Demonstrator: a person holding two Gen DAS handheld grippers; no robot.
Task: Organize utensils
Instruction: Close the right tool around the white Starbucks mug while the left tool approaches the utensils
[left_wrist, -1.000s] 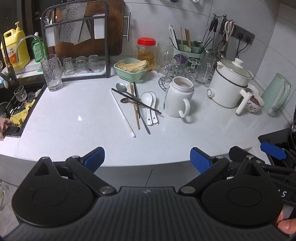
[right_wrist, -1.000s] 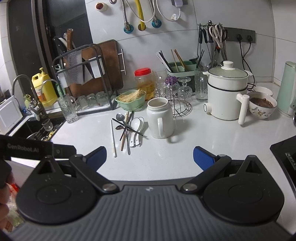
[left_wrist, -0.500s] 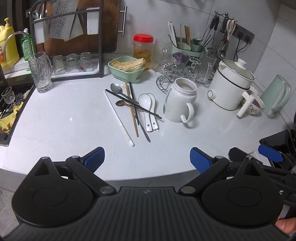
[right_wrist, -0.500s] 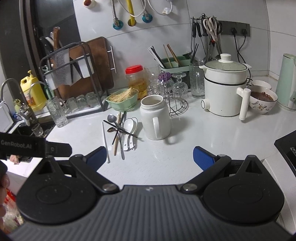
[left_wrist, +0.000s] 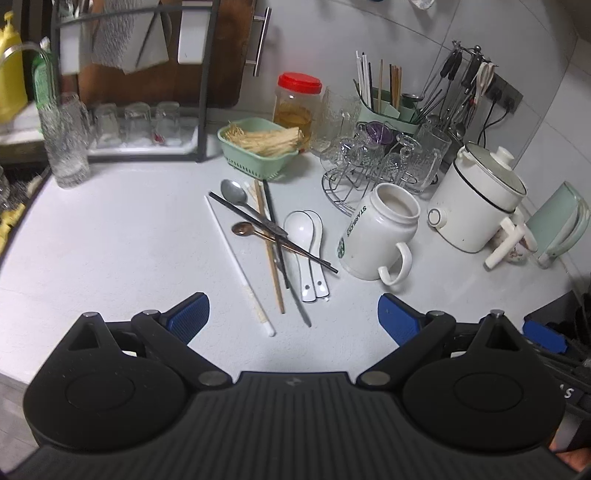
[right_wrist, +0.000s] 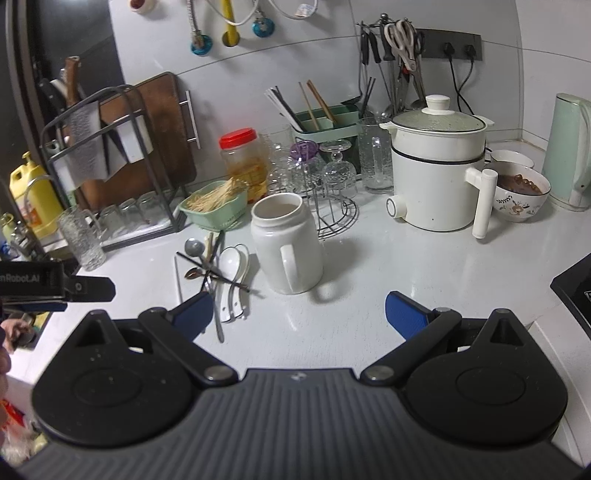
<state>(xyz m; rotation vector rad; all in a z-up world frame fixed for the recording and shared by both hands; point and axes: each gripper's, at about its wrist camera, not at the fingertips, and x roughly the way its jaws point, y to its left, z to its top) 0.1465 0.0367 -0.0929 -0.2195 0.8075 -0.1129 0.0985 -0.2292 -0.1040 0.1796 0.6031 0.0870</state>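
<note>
The left gripper (left_wrist: 293, 314) hung over the near part of the white counter (left_wrist: 129, 240), its blue-padded fingers (left_wrist: 188, 314) spread wide apart with nothing between them. The right gripper (right_wrist: 299, 314) was likewise held above the counter, its fingers (right_wrist: 404, 314) wide apart and empty.

The utensils lay loose in a crossed heap on the counter, between a green basket (left_wrist: 258, 157) of thin sticks and the left gripper. A long white chopstick (left_wrist: 238, 264) lay at the left edge of the heap, apart from the rest. A steel spoon (left_wrist: 232, 192) lay nearest the basket, and a small copper-coloured spoon (left_wrist: 242, 229) had its long handle slanting across the others. A wooden chopstick (left_wrist: 271, 258) and a dark chopstick (left_wrist: 273, 218) ran side by side through the pile. Two white ceramic spoons (left_wrist: 306, 236) lay nested together on the right side of the heap, under the crossing handles.

Just to the right of the heap stood a white mug (left_wrist: 376, 236), upright, its handle turned toward the cameras. Behind it, against the wall, a green utensil holder (right_wrist: 325, 123) held several upright chopsticks. A white electric pot (right_wrist: 436, 166) stood further right.
</note>
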